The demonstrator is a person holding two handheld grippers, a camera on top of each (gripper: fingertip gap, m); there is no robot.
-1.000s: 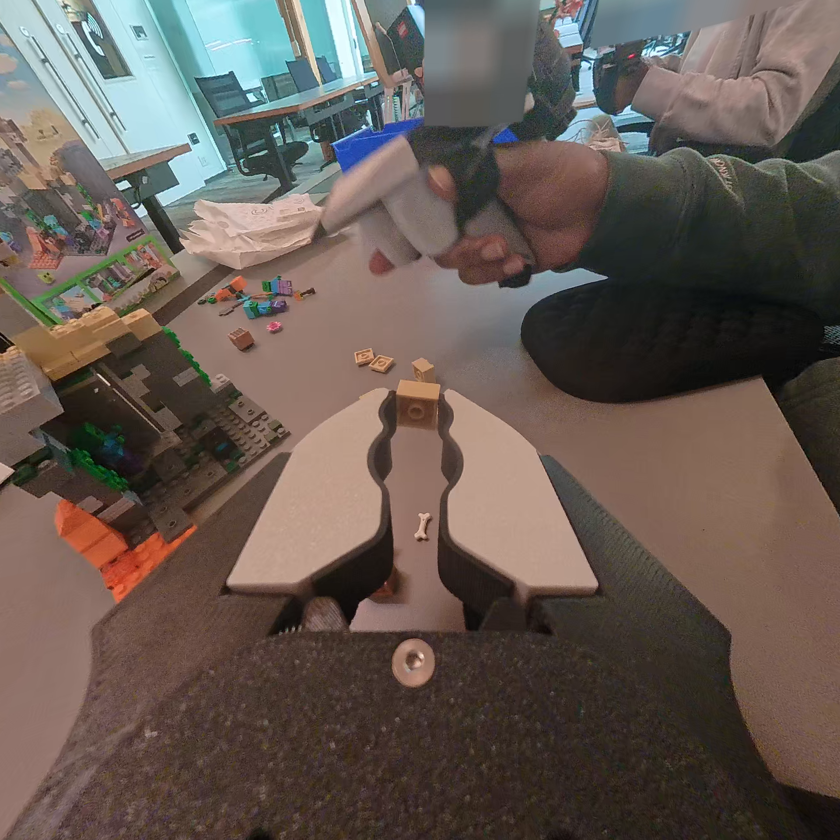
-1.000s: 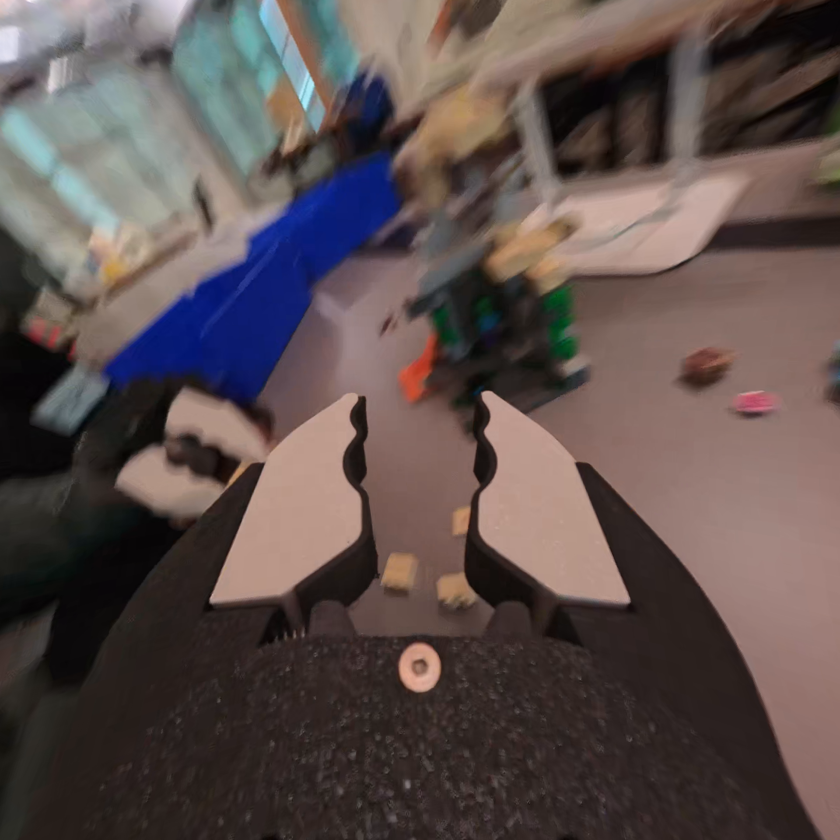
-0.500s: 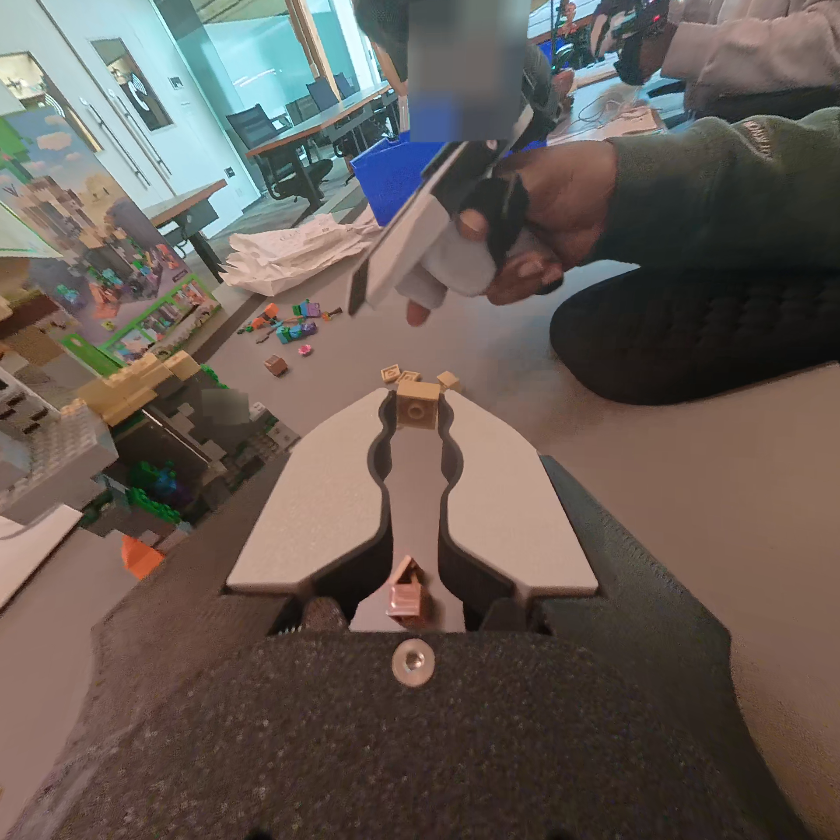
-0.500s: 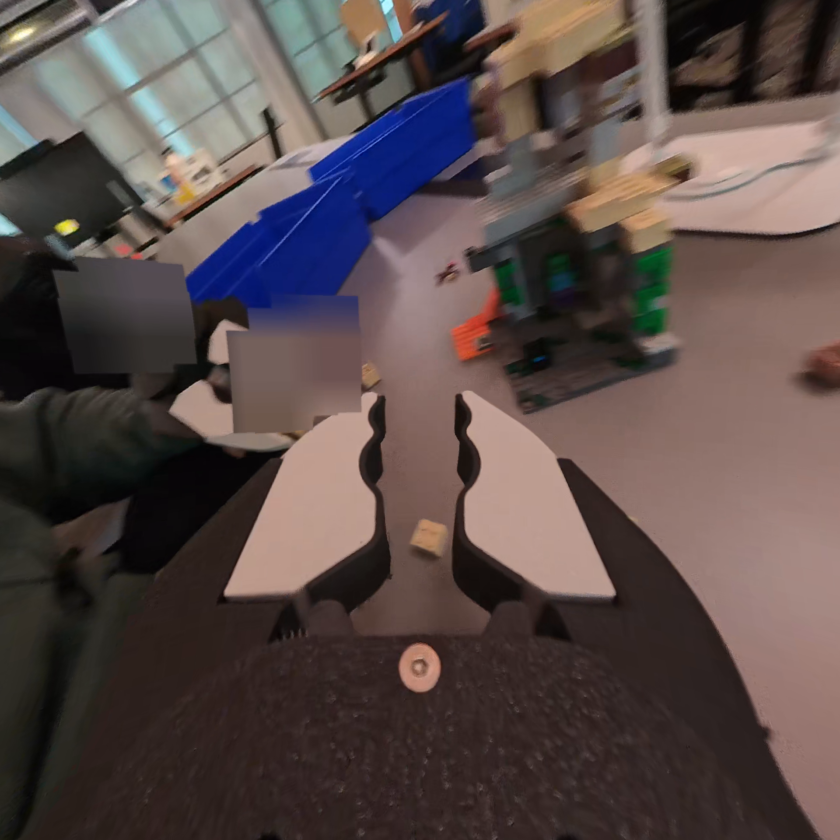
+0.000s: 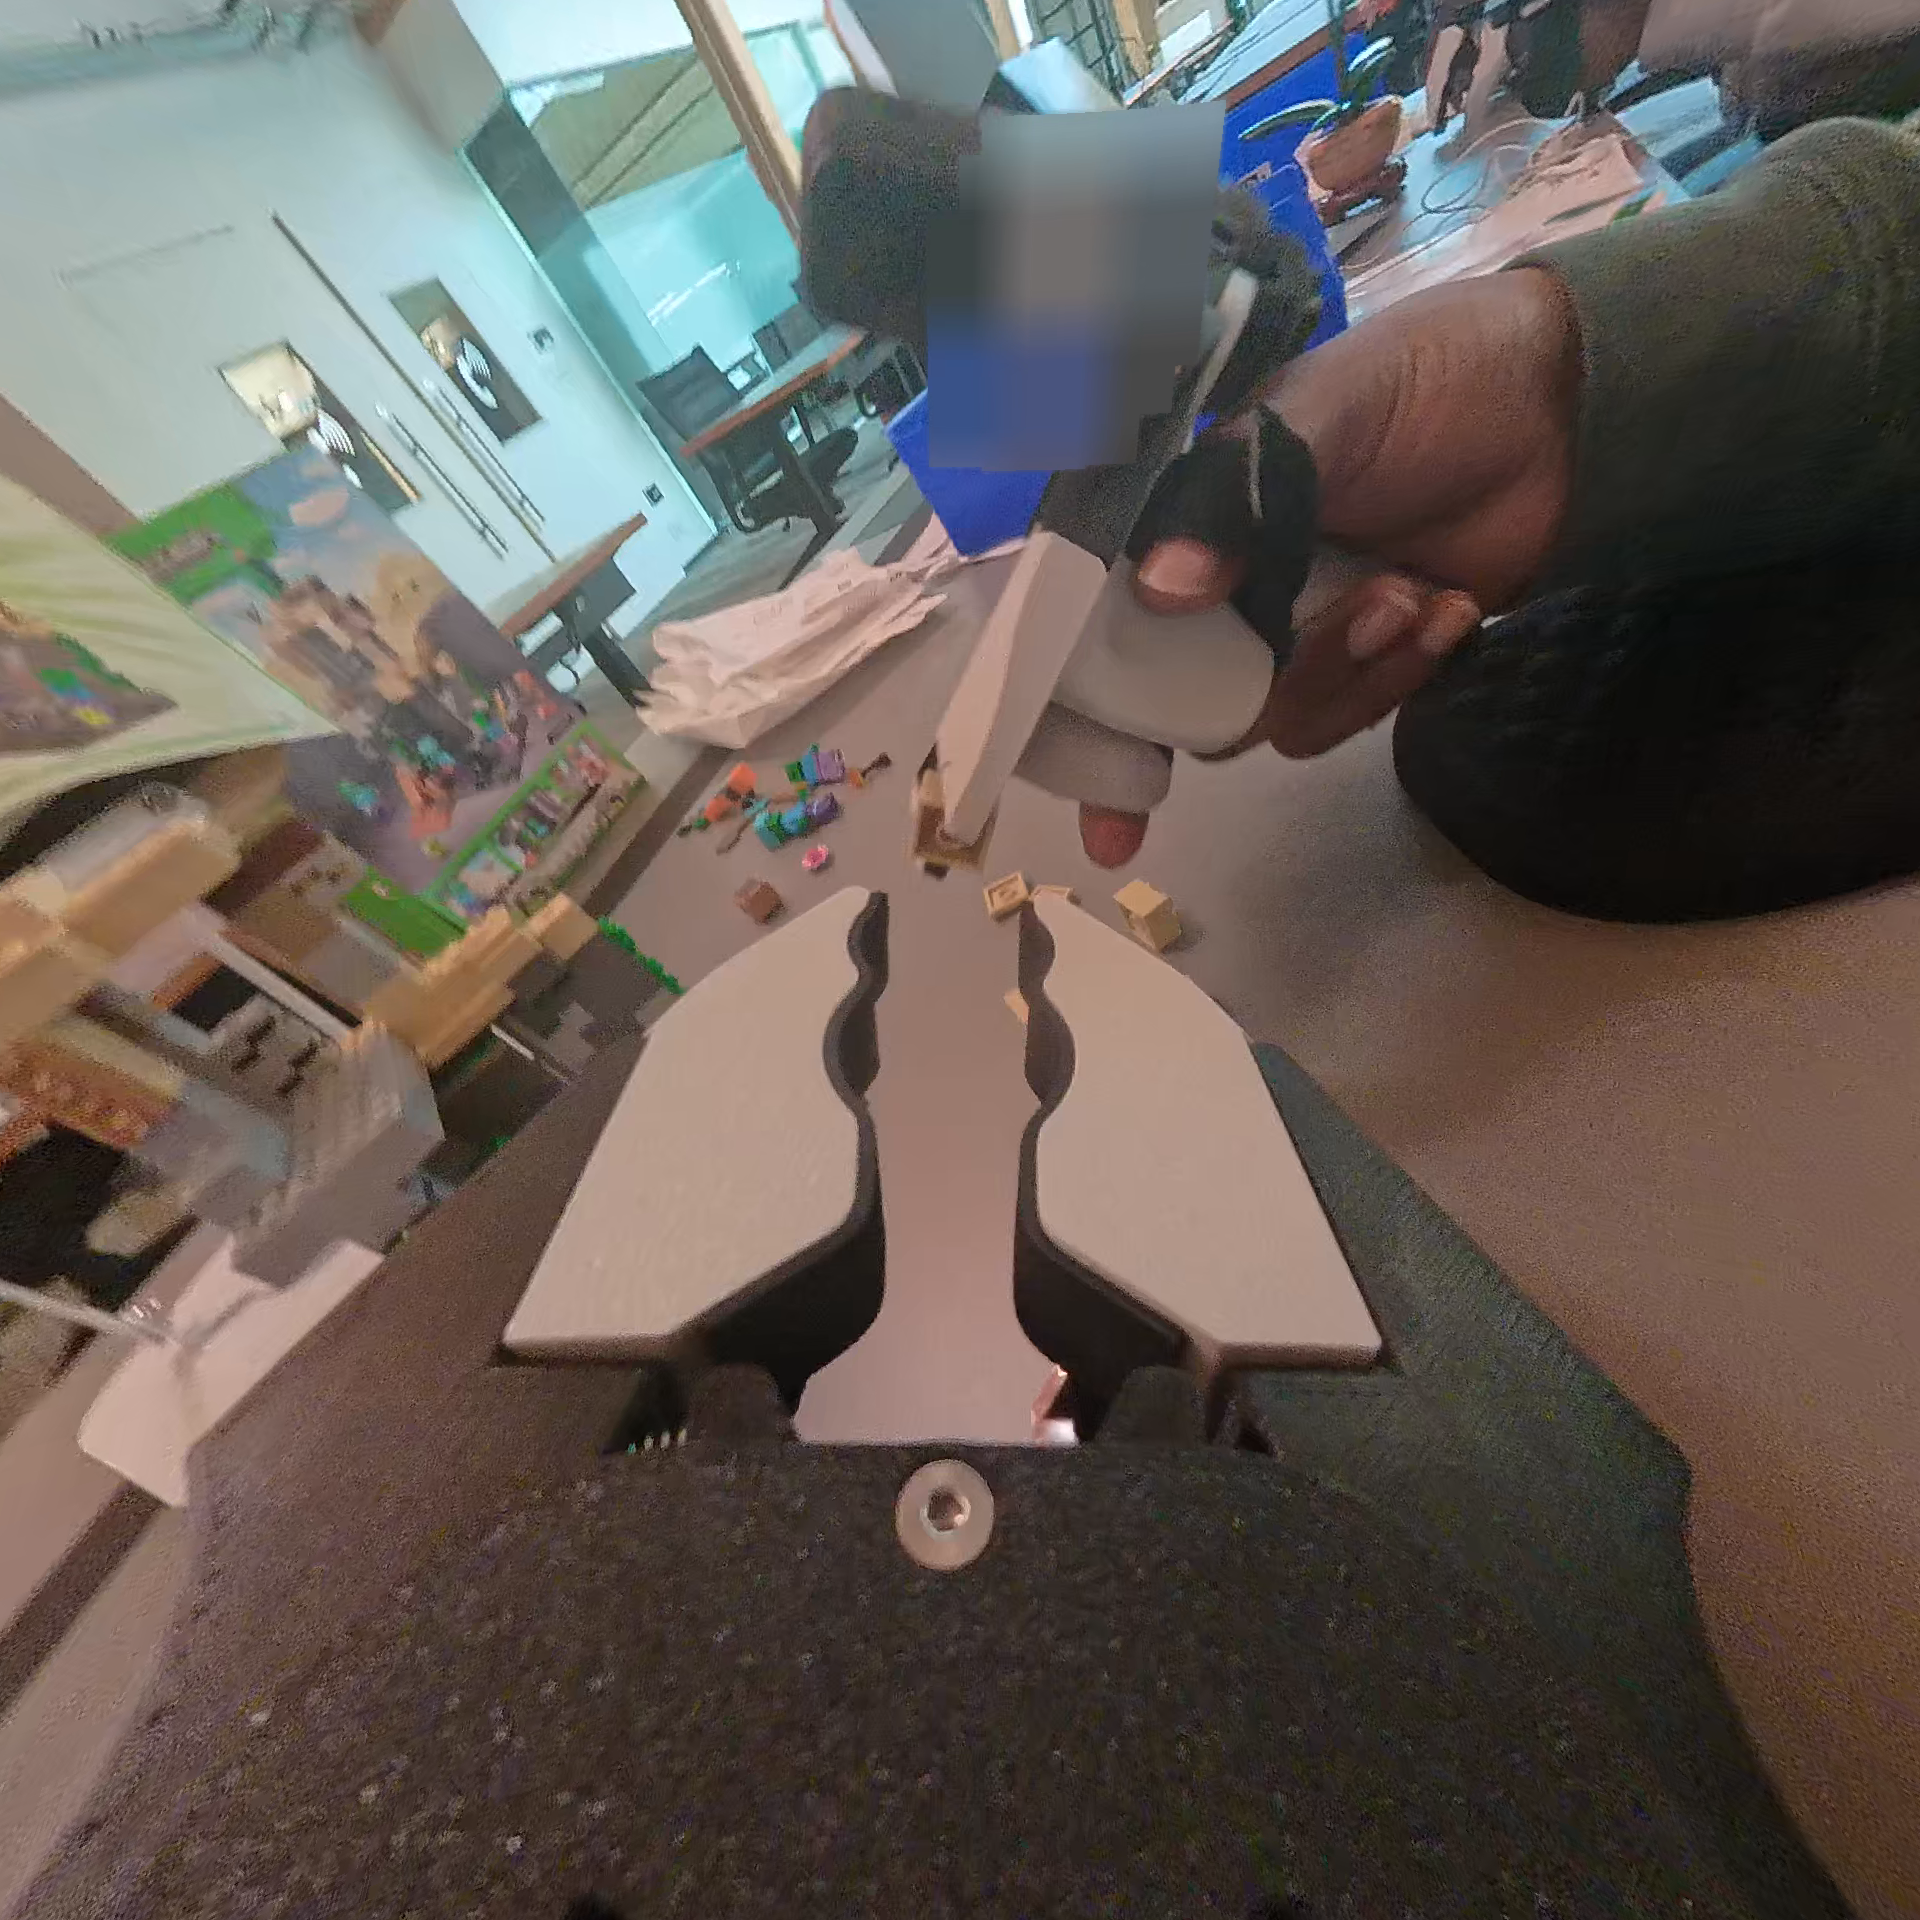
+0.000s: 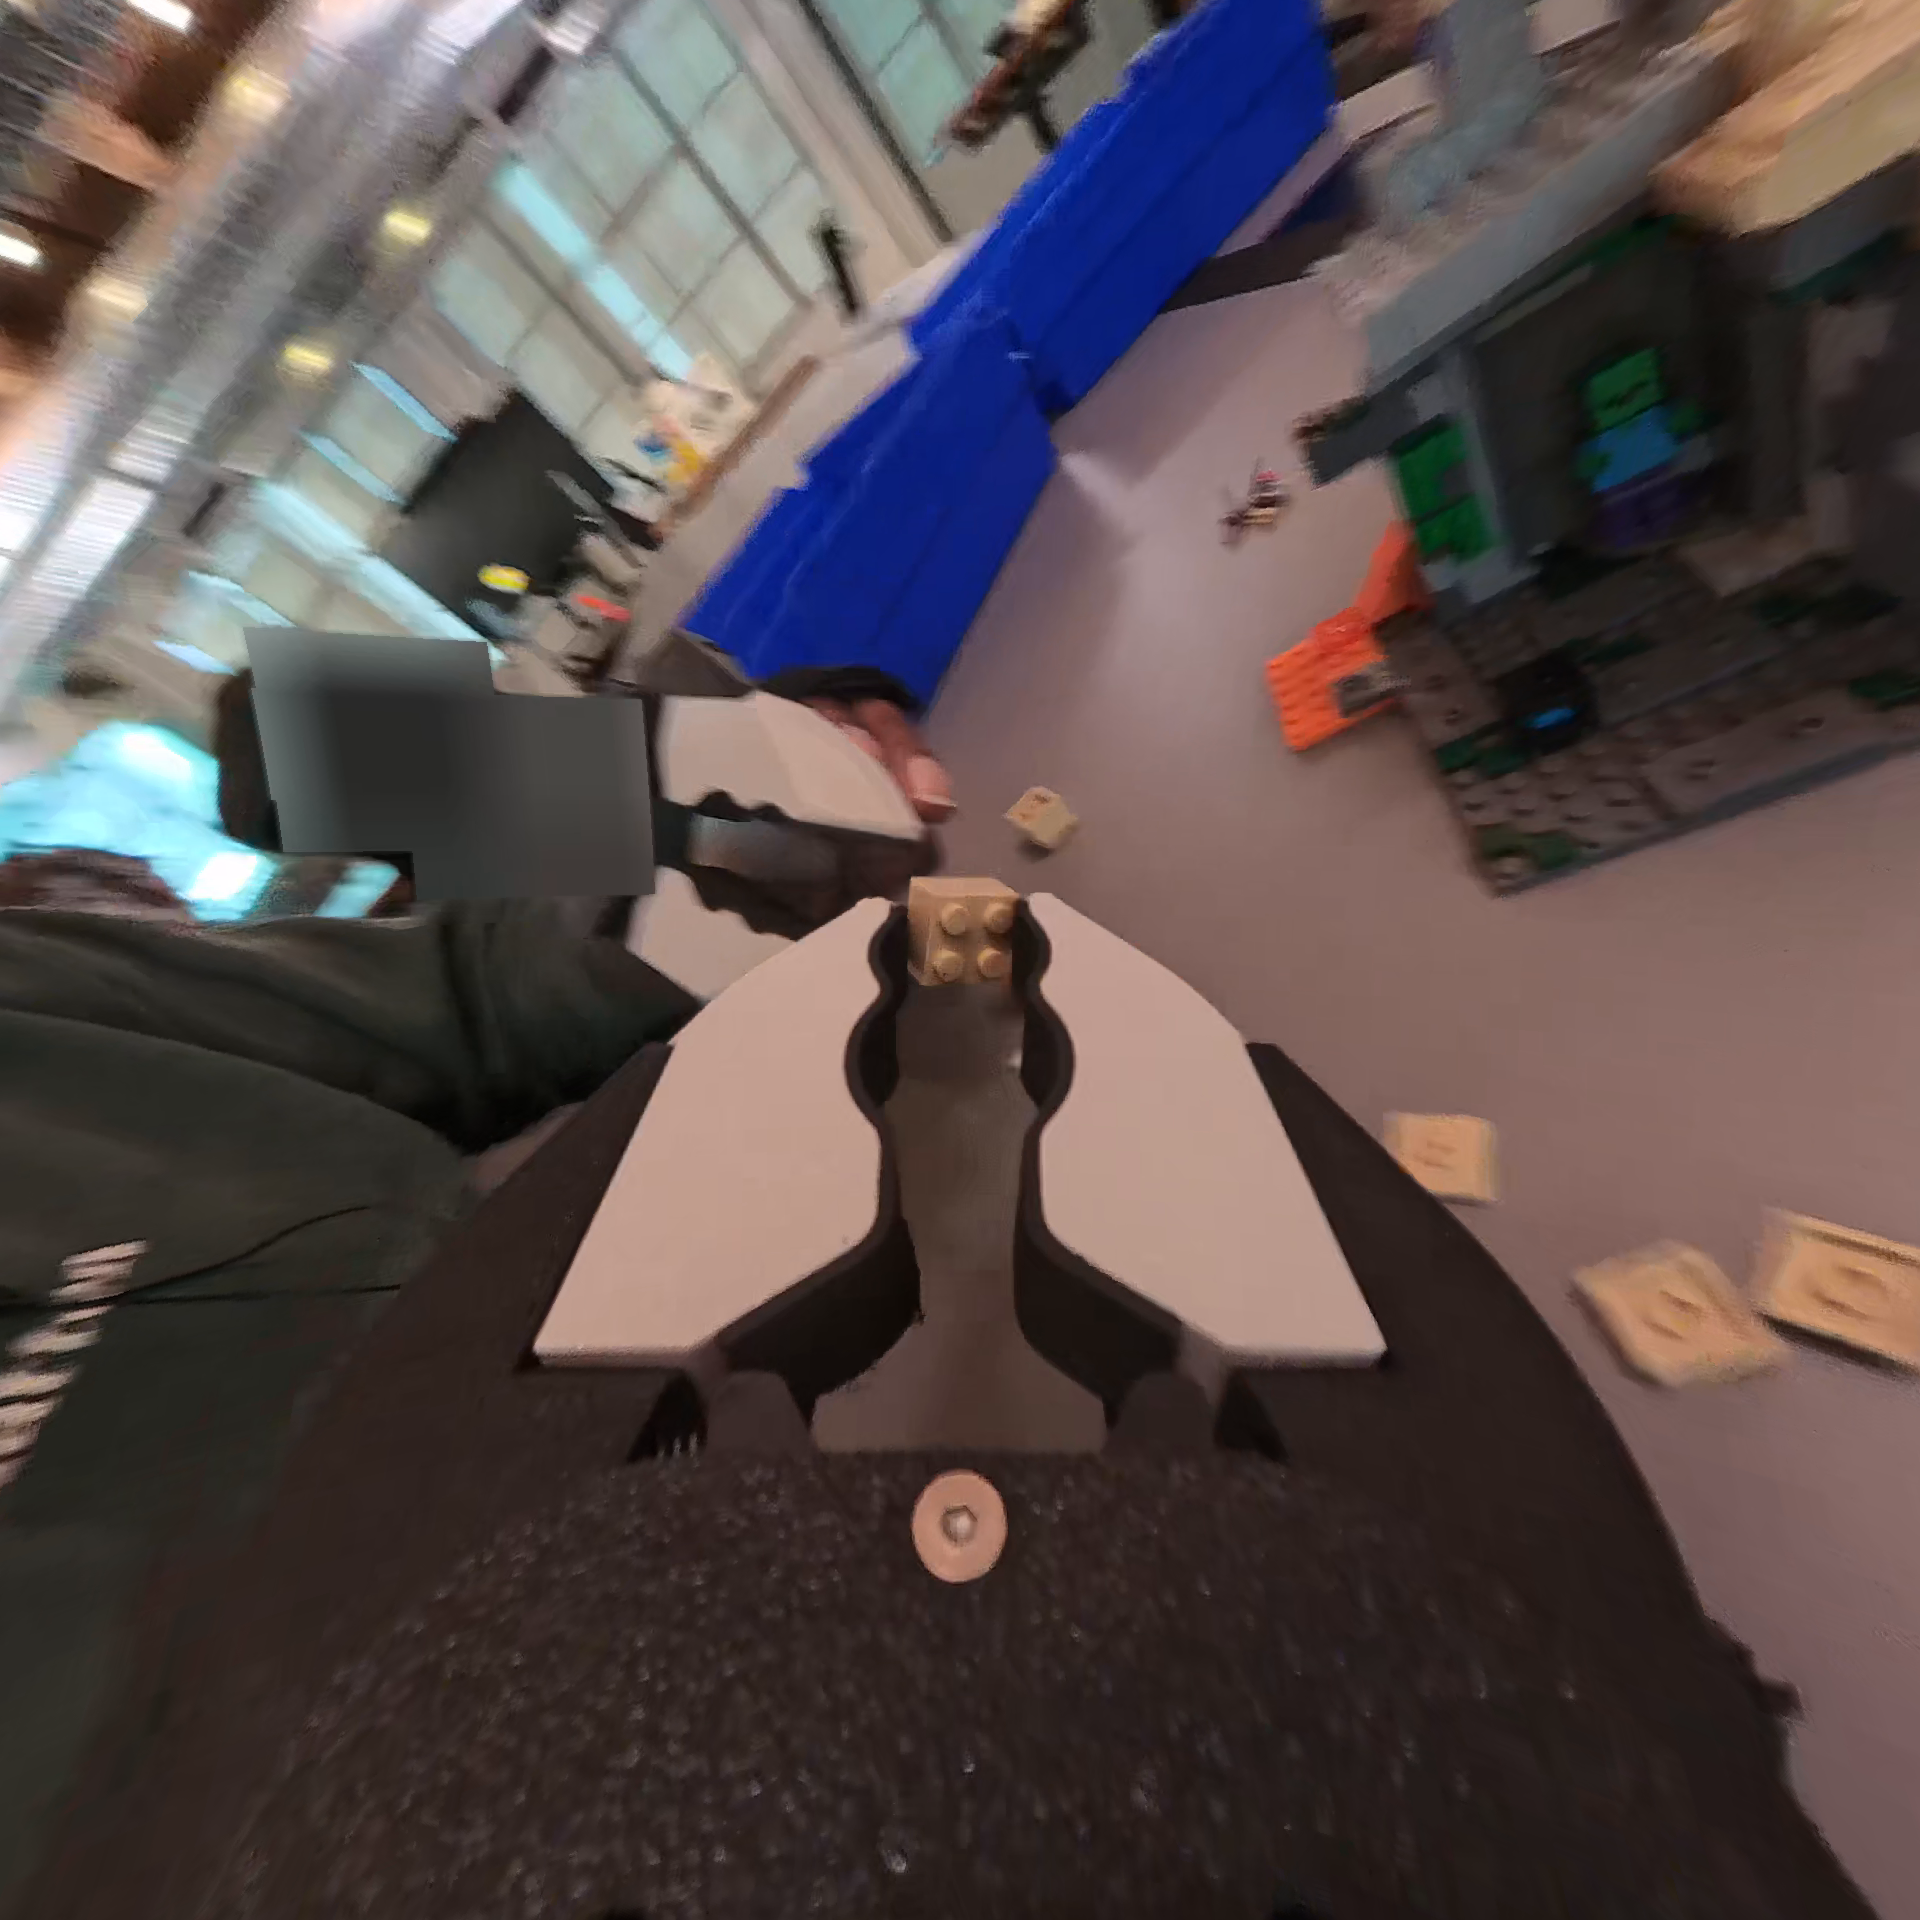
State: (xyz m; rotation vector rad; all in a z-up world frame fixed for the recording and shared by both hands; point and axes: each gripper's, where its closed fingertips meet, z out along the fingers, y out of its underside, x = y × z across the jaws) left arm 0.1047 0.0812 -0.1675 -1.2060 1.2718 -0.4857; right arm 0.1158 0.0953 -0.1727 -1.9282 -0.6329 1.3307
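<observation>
1. At the left of the left wrist view we see a block building point(image 5: 312, 1039) standing on the grey surface point(image 5: 1558, 1143), with a picture box point(image 5: 343, 665) behind it.
2. Our left tongs point(image 5: 951, 914) sit in the middle of that view, parted a little and holding nothing; only bare surface shows between them.
3. Just above and beyond their tips, our right tongs point(image 5: 961, 821) point down at the surface with a tan brick point(image 5: 940, 831) at their end, near loose tan tiles point(image 5: 1008, 894).
4. In the right wrist view, the right tongs point(image 6: 958, 920) are narrow, pinching the tan brick point(image 6: 961, 930) at its sides, studs facing the camera.
5. At the right of that view more flat tan tiles point(image 6: 1662, 1314) lie loose, so we judge this sorting or building unfinished.
</observation>
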